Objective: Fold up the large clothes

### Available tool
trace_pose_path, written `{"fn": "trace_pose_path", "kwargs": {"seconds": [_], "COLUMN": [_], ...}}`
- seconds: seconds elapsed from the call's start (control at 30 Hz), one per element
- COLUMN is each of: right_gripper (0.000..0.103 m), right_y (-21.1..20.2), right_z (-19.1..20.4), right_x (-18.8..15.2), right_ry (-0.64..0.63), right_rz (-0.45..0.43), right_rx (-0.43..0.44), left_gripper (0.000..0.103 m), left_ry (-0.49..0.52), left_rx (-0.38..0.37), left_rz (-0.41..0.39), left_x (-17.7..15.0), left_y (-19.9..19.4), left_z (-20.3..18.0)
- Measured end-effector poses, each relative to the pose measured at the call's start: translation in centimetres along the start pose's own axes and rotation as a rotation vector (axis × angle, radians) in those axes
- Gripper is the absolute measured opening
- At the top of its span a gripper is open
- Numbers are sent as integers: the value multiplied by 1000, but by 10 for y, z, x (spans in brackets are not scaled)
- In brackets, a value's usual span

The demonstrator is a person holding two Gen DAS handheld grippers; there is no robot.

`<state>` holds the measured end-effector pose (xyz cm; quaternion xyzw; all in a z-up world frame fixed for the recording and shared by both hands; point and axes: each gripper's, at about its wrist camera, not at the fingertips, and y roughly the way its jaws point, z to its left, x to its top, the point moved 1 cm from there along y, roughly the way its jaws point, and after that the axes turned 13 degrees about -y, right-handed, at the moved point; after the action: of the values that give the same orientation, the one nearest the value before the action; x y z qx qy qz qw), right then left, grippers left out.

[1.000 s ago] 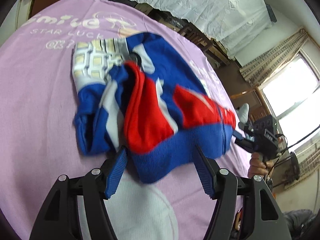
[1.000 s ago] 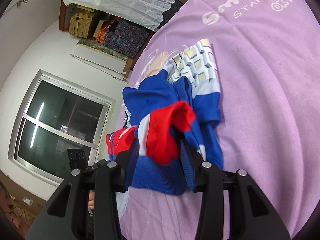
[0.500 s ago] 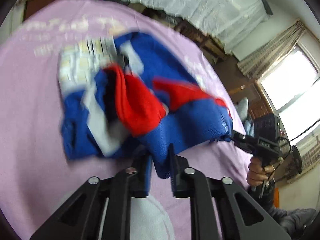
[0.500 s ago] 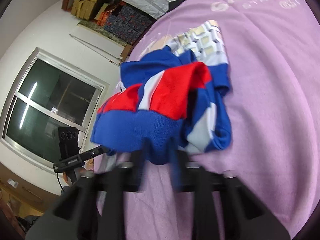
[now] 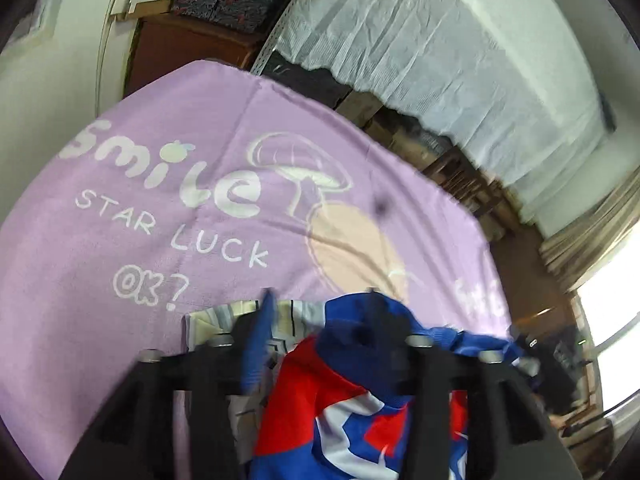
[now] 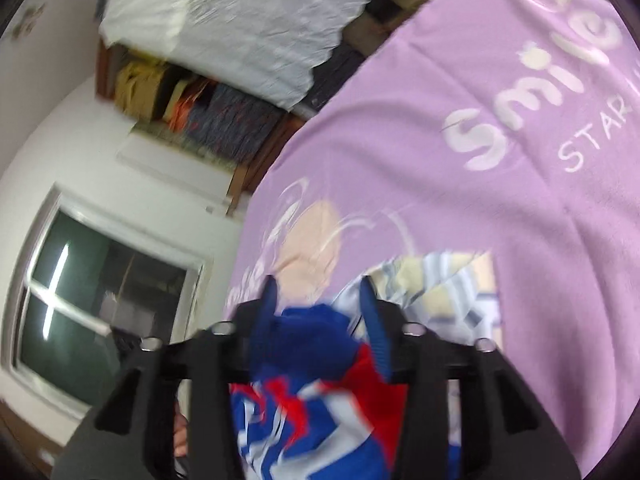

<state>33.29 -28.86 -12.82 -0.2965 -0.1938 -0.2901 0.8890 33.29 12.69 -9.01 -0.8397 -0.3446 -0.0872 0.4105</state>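
Note:
A red, white and blue knit sweater (image 5: 320, 400) lies bunched on the purple printed blanket (image 5: 160, 184), its cream-and-grey patterned part (image 5: 296, 312) at the far end. My left gripper (image 5: 320, 300) hovers over it, jaws opening, with folded blue cloth lying between and under the fingers, not pinched. In the right wrist view the sweater (image 6: 304, 336) heaps up between the fingers of my right gripper (image 6: 319, 292), whose jaws are also opening. The patterned part (image 6: 440, 280) lies just beyond it. Both views are blurred by motion.
The blanket (image 6: 480, 200) reaches on past the sweater to its far edge. Beyond it stand shelves under a white lace cover (image 5: 440, 48) and stacked boxes (image 6: 168, 88). A dark window (image 6: 100, 300) is at the left. A person's hand (image 6: 180, 440) shows low down.
Half a second ago both grippers were shut on the blue hem. They have carried it forward over the sweater toward the patterned end, and their jaws have now parted.

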Motion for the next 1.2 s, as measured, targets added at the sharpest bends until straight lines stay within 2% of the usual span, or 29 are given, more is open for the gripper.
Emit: {"fn": "trace_pose_path", "kwargs": {"seconds": [0.03, 0.1, 0.13, 0.3, 0.43, 0.53, 0.67, 0.77, 0.9, 1.07, 1.17, 1.2], "right_gripper": [45, 46, 48, 51, 53, 56, 57, 57, 58, 61, 62, 60], "right_y": [-2, -9, -14, -14, -21, -24, -24, -28, -40, -21, 2, 13], "right_z": [-4, -4, -3, -2, 0, 6, 12, 13, 9, 14, 20, 21], "right_x": [-1, -1, 1, 1, -1, -5, -14, -13, -9, -17, -21, -22], "right_ry": [8, -30, -49, -107, -159, -236, -331, -355, -336, -383, -418, -429], "right_rz": [6, 7, -12, -6, -6, 17, 49, 22, -24, 49, 90, 106], "right_rx": [25, 33, 19, 3, -11, -24, -32, -58, -21, -30, -66, -94], "left_gripper": [73, 77, 80, 81, 81, 81, 81, 81, 67, 66, 65, 54], "left_ry": [2, 30, 41, 52, 74, 148, 225, 204, 172, 159, 120, 110], "left_rx": [-8, -26, -39, -49, -134, -175, -126, -108, -91, -89, -87, -71], "left_rz": [-24, -63, -56, 24, 106, 157, 146, 157, 168, 170, 185, 167], "left_x": [0, 1, 2, -3, -7, -17, -25, -23, -22, -21, -20, -19], "left_y": [-7, -18, -19, -1, 14, 23, 38, 51, 58, 59, 63, 61], "left_z": [1, 0, 0, 5, 6, -6, -18, -14, -5, -3, 2, 5]}}
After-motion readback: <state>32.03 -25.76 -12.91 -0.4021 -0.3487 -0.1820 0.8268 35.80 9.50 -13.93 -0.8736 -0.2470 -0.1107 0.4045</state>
